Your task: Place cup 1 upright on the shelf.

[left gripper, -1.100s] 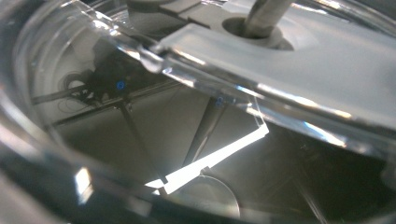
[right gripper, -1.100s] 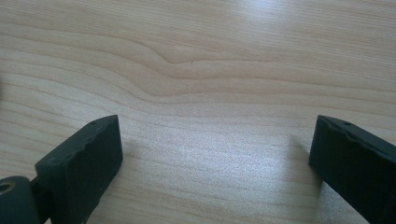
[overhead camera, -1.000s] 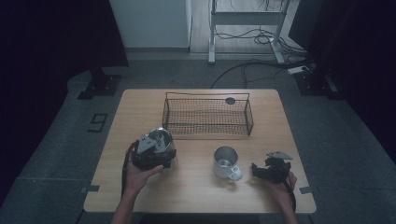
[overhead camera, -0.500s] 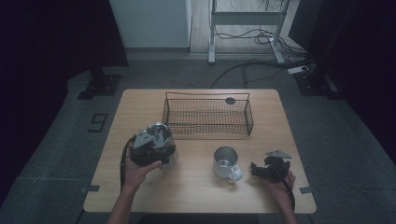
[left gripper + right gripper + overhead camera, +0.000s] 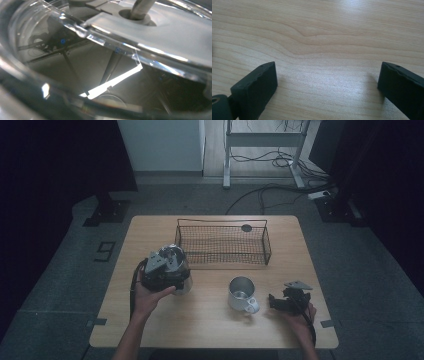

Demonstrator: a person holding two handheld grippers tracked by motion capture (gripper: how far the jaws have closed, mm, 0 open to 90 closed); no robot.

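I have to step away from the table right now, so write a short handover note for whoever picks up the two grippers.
Left gripper: closed on a clear glass cup, carried above the table near the front left corner of the wire basket.
Right gripper: open with nothing between its jaws, resting low over the bare table at front right.
Metal mug: upright on the table between the two grippers, in front of the basket.
Done: glass cup picked up.
Left: the basket holds nothing yet. Likely next is setting the cup in it, then the mug.
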